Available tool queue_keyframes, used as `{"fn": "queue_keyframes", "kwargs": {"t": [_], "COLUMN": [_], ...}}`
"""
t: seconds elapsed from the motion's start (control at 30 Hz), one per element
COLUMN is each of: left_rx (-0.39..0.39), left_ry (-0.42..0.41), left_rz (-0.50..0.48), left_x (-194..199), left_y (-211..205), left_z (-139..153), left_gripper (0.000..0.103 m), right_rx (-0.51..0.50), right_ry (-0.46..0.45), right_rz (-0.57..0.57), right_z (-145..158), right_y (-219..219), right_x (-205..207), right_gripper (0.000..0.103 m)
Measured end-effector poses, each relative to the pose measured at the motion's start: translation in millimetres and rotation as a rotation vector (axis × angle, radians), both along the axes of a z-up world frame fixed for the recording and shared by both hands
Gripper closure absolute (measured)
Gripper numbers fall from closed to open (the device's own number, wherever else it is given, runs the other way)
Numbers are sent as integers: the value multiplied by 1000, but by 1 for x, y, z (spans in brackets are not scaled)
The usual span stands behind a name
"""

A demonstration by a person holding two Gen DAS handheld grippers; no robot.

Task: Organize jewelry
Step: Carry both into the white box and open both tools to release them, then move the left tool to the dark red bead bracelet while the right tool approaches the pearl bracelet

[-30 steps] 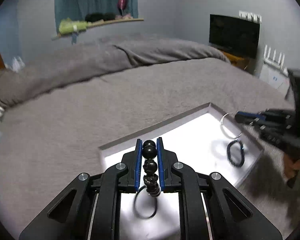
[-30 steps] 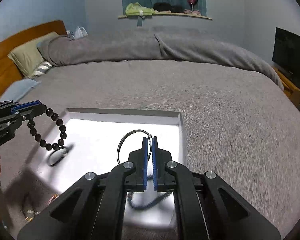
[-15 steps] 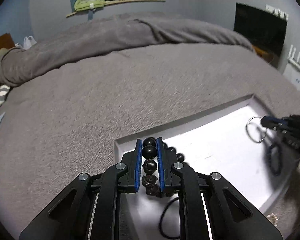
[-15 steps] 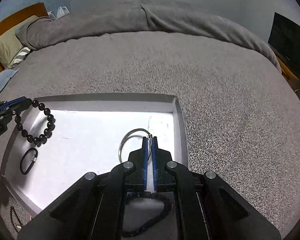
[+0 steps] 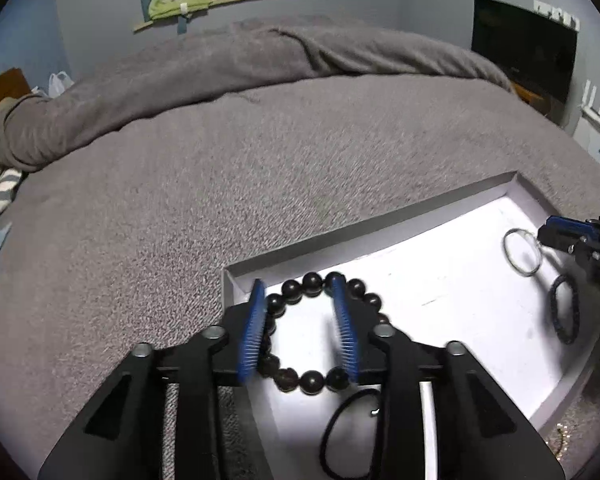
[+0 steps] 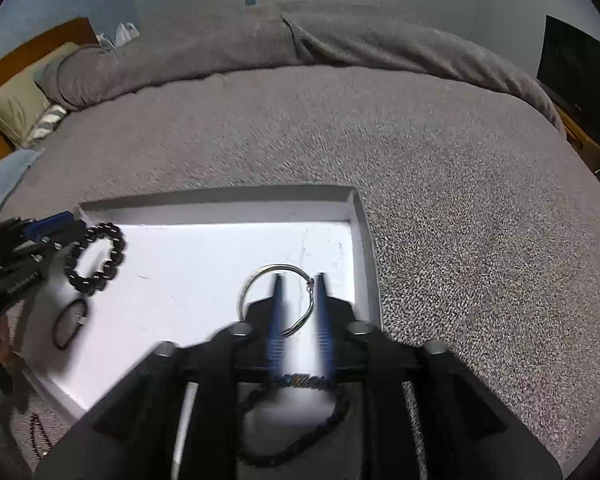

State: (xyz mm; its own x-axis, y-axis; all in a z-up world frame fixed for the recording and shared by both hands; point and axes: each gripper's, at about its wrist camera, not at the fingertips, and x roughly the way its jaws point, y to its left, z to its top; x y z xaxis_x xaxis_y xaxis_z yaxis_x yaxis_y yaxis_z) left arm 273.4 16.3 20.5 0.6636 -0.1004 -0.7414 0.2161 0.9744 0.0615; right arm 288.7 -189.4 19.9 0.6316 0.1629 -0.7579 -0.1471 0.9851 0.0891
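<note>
The left gripper (image 5: 300, 322) is hanging over the near left corner of the white tray (image 5: 440, 204), which is lying on the grey bed (image 5: 260, 152); its blue fingers (image 5: 252, 332) are standing wide apart and holding nothing, and the dark beaded bracelet (image 5: 316, 332) is lying flat on the tray floor beneath and between them. Just nearer, a thin black cord bracelet (image 5: 352, 436) is resting on the tray. Moving right, the silver bangle (image 6: 276, 300) is lying near the tray's right wall, and the right gripper (image 6: 298, 316) is hovering over it with its fingers (image 6: 276, 320) parted and gripping nothing. A braided dark bracelet (image 6: 296, 420) is lying close under that gripper. Only the right wrist view is showing a string of small beads (image 6: 38, 436) on the bed outside the tray's near left edge; only the left wrist view is showing a thin gold chain (image 5: 562, 440) beside the tray's near right corner. White lettering on the left gripper's body is showing in the right wrist view but is too blurred to read.
</note>
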Motion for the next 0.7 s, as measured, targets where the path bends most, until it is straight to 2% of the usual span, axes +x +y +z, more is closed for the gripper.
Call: {"fn": "queue_keyframes", "kwargs": {"t": [0.1, 0.37, 0.43, 0.57, 0.7], "left_rx": [-11, -14, -24, -28, -44], "left_ry": [-47, -133, -135, -144, -140], "left_rz": [-5, 6, 14, 29, 31], "left_x": [-12, -66, -80, -102, -126], "left_y": [-3, -8, -8, -8, -9], "left_z": [11, 30, 28, 24, 21], "left_gripper": [43, 17, 12, 10, 9], "right_rx": [5, 42, 64, 70, 95], "right_ry": [-38, -168, -183, -207, -227], "right_rz": [8, -7, -23, -46, -71], "right_z": [12, 42, 45, 46, 39], "right_y": [-1, -14, -20, -24, -27], "right_x": [-14, -79, -94, -119, -146], "right_gripper": [59, 17, 12, 7, 6]}}
